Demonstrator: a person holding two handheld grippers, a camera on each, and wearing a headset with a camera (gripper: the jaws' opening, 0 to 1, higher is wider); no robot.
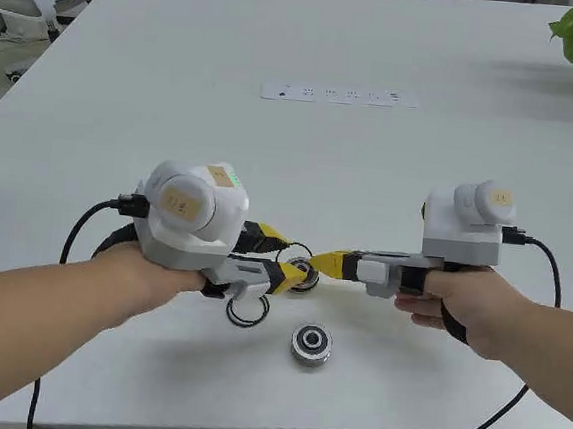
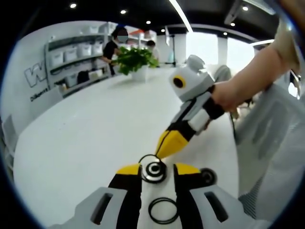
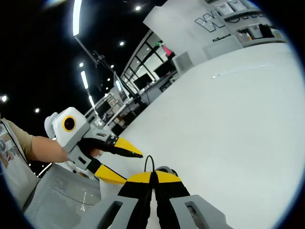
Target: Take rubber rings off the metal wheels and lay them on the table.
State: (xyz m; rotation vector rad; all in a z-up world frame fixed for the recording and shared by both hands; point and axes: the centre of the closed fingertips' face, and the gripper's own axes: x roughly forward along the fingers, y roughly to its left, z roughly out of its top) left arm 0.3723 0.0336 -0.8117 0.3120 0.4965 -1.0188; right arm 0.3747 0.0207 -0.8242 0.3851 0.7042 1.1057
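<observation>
Rubber ring (image 3: 148, 158) | right tongs (image 3: 152, 177) pinched closed on it | left tongs (image 2: 157, 168) part-open, clamping metal wheel (image 2: 153, 172)

On the wall at the upper left of the left gripper view stands big dark lettering (image 2: 34, 74). Only its first letter, "W", can be read. The small line of text (image 2: 40, 95) under it is too blurred. At the upper right of the right gripper view there is wall lettering (image 3: 209, 21) that also begins with "W". In the head view, the yellowish stickers (image 1: 180, 203) on the left gripper (image 1: 297, 258) and the right gripper (image 1: 317, 263) are too small to read.
</observation>
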